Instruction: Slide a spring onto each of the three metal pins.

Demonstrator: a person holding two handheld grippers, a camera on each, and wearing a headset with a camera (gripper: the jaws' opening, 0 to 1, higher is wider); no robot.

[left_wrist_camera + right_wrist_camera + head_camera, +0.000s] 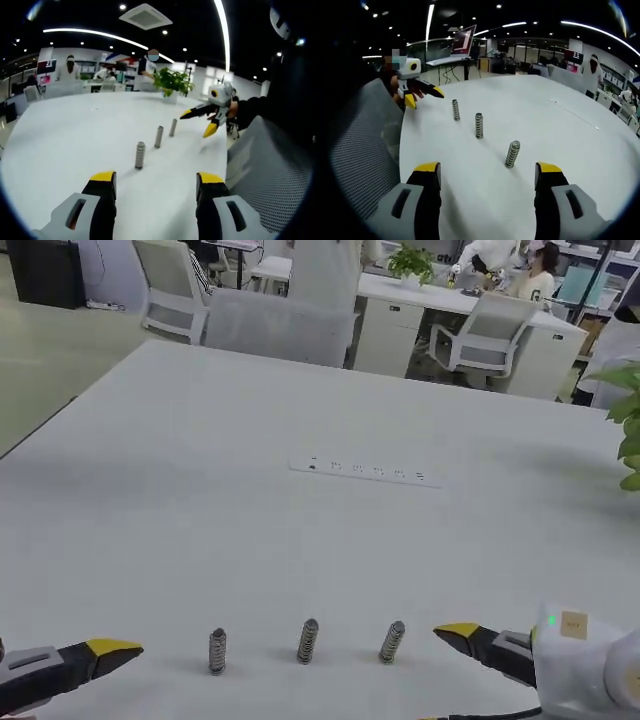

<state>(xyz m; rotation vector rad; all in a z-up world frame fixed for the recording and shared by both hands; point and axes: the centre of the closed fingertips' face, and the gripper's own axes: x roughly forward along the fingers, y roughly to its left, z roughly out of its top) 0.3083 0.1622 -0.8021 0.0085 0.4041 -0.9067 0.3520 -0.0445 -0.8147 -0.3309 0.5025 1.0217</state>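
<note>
Three metal pins stand in a row near the white table's front edge, each with a spring wound around it: the left pin, the middle pin and the right pin. My left gripper lies left of the row, open and empty; in its own view the nearest pin stands just ahead. My right gripper sits right of the row, open and empty; its own view has the nearest pin ahead.
A flush power strip lies in the table further back. Office chairs, desks and people are beyond the far edge. A potted plant leans in at the right edge.
</note>
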